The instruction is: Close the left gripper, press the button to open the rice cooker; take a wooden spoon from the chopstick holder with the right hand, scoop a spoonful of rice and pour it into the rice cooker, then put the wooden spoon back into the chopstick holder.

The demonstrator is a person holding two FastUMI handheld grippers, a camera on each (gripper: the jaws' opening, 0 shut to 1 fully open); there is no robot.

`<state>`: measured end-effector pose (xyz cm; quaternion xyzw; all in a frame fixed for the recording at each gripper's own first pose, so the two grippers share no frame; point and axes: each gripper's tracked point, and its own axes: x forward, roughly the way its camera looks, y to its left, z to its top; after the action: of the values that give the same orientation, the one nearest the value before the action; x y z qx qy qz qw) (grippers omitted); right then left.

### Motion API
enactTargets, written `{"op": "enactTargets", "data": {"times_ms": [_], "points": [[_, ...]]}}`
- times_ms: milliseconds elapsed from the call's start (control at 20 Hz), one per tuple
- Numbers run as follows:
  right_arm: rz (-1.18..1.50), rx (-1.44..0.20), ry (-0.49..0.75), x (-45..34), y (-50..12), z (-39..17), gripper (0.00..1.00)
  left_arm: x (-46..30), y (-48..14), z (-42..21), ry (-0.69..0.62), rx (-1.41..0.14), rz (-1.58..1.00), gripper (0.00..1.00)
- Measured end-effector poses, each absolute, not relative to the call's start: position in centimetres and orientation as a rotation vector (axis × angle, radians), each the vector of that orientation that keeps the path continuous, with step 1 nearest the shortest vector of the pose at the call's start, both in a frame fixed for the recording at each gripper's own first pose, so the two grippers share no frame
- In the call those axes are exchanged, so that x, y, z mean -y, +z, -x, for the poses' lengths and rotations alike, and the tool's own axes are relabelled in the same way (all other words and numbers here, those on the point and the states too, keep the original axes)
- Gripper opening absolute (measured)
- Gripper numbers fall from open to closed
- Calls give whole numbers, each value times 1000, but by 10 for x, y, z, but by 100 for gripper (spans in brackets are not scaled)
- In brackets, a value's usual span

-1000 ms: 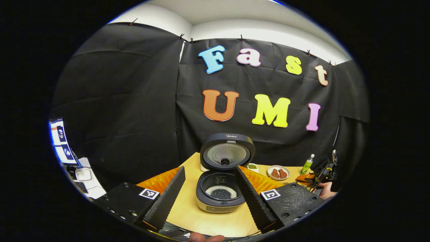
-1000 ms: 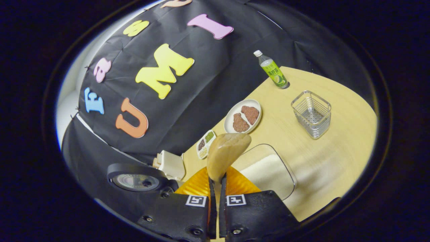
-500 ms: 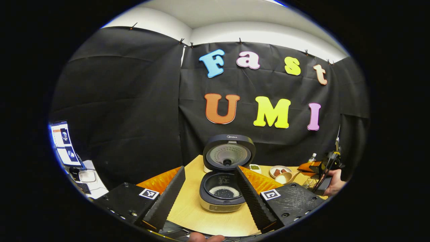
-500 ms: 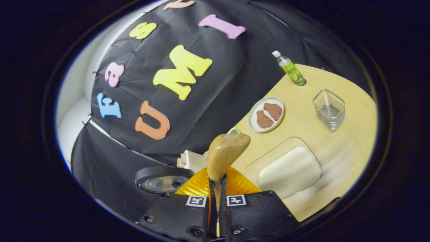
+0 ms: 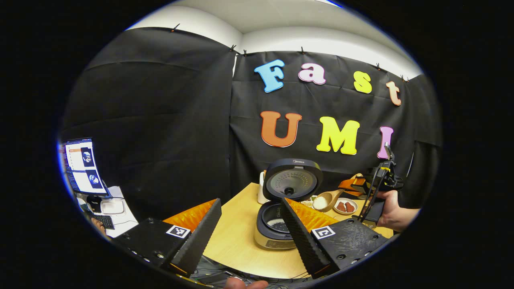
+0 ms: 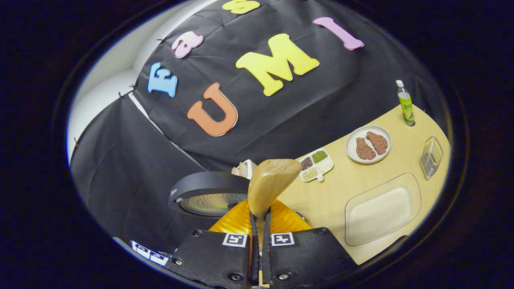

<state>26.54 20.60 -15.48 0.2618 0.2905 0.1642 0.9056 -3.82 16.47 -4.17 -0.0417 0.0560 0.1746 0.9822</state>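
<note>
While clamped in right gripper (image 6: 259,228): one wooden spoon (image 6: 271,182), one rice cooker (image 5: 287,208) nearby.

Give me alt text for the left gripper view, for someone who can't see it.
An open rice cooker sits on a wooden table, lid up, a little rice in its pot. To its right, the right gripper, in a hand, holds a wooden spoon of rice near the cooker. The left gripper is open in the foreground.
</note>
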Motion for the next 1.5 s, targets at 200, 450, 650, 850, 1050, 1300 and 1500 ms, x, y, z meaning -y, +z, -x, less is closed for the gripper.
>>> {"op": "enactTargets", "data": {"times_ms": [200,450,650,850,1050,1300,1500], "points": [[-407,-602,338,-234,-174,-274,8,-180,-45,43,378,-123,90,95],[-245,-569,374,-259,-175,-273,8,-194,-49,42,401,-131,102,95],[-147,-541,394,-270,-173,-273,8,-201,-49,41,410,-128,109,95],[-38,-503,415,-277,-172,-269,8,-205,-52,42,419,-134,117,95],[64,-453,443,-286,-170,-262,8,-207,-54,44,423,-137,122,95],[191,-384,479,-296,-164,-253,8,-207,-56,48,426,-138,116,95],[319,-315,520,-307,-160,-244,8,-211,-54,51,436,-134,119,95]]}}
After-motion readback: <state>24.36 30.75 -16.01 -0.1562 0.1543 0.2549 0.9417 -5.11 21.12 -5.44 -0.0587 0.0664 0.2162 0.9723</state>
